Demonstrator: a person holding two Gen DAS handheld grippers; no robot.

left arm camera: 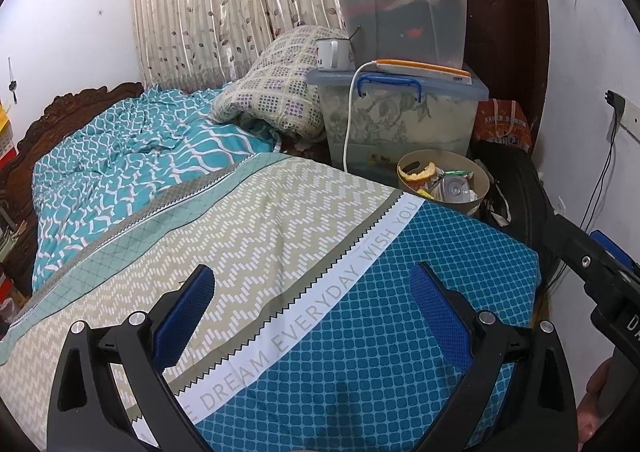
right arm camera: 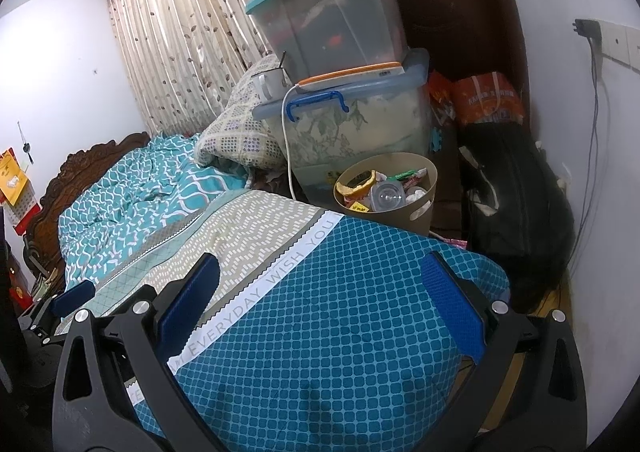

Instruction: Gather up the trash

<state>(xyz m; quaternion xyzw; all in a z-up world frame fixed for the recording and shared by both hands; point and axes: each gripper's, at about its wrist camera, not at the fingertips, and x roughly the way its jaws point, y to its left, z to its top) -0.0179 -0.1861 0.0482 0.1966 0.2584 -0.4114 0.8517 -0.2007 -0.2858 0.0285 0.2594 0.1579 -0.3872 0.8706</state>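
I am standing over the bed (left arm camera: 304, 236) in a cluttered bedroom, holding both the left hand-held gripper (left arm camera: 312, 316) and right hand-held gripper (right arm camera: 320, 308) spread apart and empty. Trash is sitting in the bin (right arm camera: 416, 211) beyond the bed's corner; I am probably finishing, or scanning for leftovers.

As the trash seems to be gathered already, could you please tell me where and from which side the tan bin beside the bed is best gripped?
Grip the tan bin by its rim next to the oval handle cut-out in the wall facing the right tool. It stands upright and open-topped, so coming from above with one finger inside looks workable; storage boxes crowd its far side.
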